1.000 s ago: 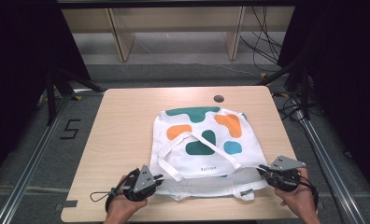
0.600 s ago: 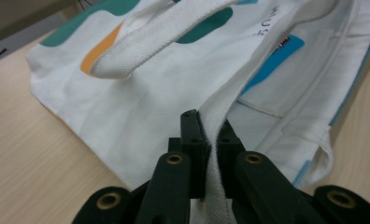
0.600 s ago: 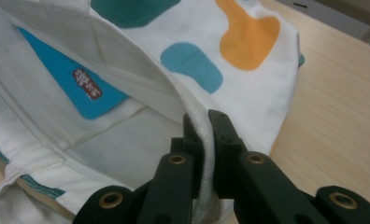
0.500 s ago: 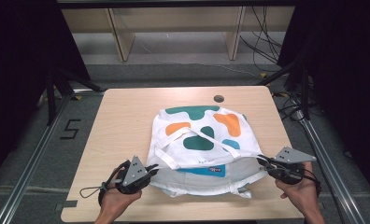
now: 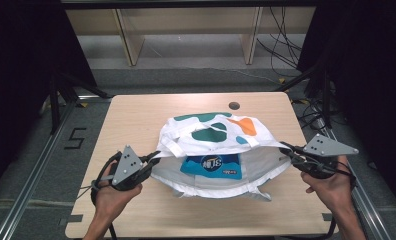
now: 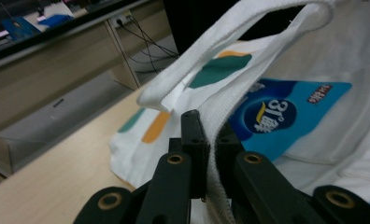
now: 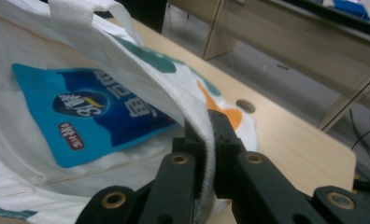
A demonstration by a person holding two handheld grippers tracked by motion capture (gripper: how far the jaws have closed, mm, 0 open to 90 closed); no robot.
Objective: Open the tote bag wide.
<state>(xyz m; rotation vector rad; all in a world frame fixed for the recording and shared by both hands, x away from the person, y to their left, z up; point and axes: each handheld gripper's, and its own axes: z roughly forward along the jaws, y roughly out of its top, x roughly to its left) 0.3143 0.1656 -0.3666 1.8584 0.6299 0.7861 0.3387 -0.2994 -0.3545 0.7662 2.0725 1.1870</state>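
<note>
Opening the tote bag (image 5: 221, 150).
I am clamping both fingers shut on its upper rim, left gripper (image 5: 148, 161) lower left, right gripper (image 5: 287, 150) lower right, rim stretched between them.

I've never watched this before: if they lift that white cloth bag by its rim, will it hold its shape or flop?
Probably flop: the cloth bag already sags and creases between the left gripper and right gripper. It likely feels light, with one flat blue packet visible inside. The woven rim looks unlikely to slip from the jaws.
</note>
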